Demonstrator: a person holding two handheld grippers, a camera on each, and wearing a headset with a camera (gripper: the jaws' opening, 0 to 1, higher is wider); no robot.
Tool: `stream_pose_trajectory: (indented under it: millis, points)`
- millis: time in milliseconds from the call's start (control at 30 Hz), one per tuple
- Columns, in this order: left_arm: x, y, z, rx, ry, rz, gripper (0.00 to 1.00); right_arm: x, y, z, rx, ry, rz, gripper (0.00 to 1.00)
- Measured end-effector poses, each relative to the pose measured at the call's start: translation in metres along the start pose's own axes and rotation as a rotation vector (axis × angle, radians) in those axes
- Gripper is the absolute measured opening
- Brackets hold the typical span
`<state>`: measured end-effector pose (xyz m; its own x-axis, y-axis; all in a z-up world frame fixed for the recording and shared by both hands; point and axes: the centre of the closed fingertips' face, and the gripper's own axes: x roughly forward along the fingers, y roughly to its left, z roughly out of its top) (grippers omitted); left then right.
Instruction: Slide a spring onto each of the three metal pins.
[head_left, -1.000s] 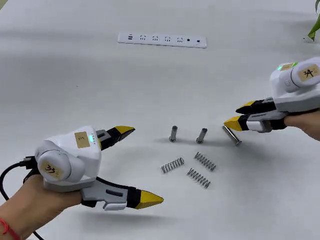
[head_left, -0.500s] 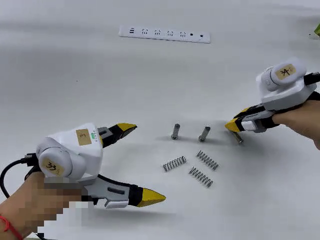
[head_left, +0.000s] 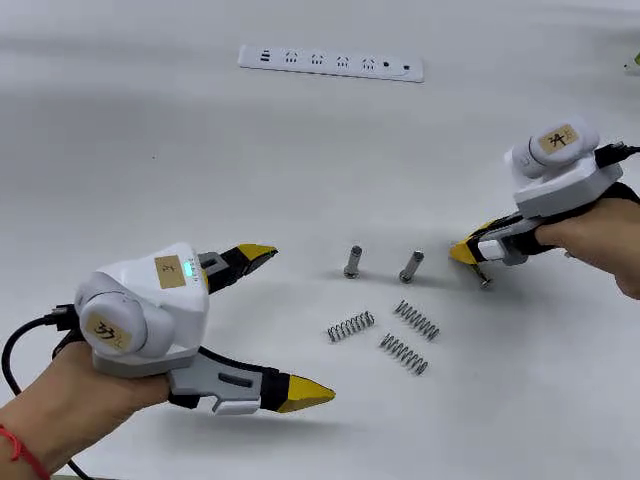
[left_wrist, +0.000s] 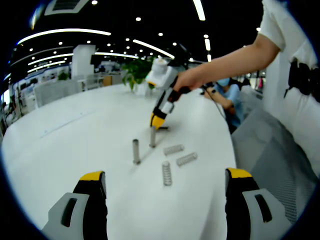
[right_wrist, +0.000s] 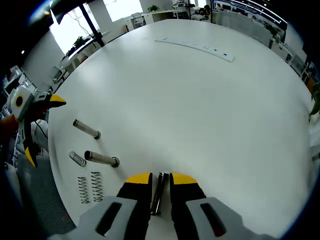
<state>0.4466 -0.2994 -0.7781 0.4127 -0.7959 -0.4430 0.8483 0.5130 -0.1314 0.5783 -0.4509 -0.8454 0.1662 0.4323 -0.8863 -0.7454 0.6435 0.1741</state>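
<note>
The right gripper (right_wrist: 160, 176) is closed on a lying pin (right_wrist: 158, 196); the left gripper (head_left: 292, 322) is held wide open, empty. Two upright pins (head_left: 353, 262) are seen beside three springs (head_left: 349, 326).

Table (head_left: 150, 150): power strip (head_left: 330, 62) at far edge. Centre: left pin (head_left: 353, 261) & middle pin (head_left: 411, 266) upright, side by side, apart. Third pin (head_left: 481, 275) to their right, pinched btwn jaws of right gripper (head_left: 460, 252). In front of pins, lying flat: left spring (head_left: 349, 326), right spring (head_left: 415, 319), front spring (head_left: 403, 354) nearest. Left gripper (head_left: 298, 322) near-left, well apart from parts.
</note>
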Motion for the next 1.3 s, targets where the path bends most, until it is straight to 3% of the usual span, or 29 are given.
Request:
stream_pose_trajectory:
  millis: [233, 533, 1300]
  points:
    - [-0.0014, 0.001, -0.0001, -0.003, -0.004, 0.001, 1.0, 0.0009, 0.0014, -0.0042, -0.03, 0.031, -0.02, 0.14]
    - [-0.0001, -0.0005, -0.0004, -0.003, -0.003, -0.001, 1.0, 0.0028, -0.0051, -0.0036, -0.019, 0.032, -0.026, 0.11]
    - [0.001, -0.0022, -0.0004, -0.003, -0.003, -0.003, 1.0, -0.0004, -0.0002, -0.0041, -0.02, 0.015, -0.017, 0.09]
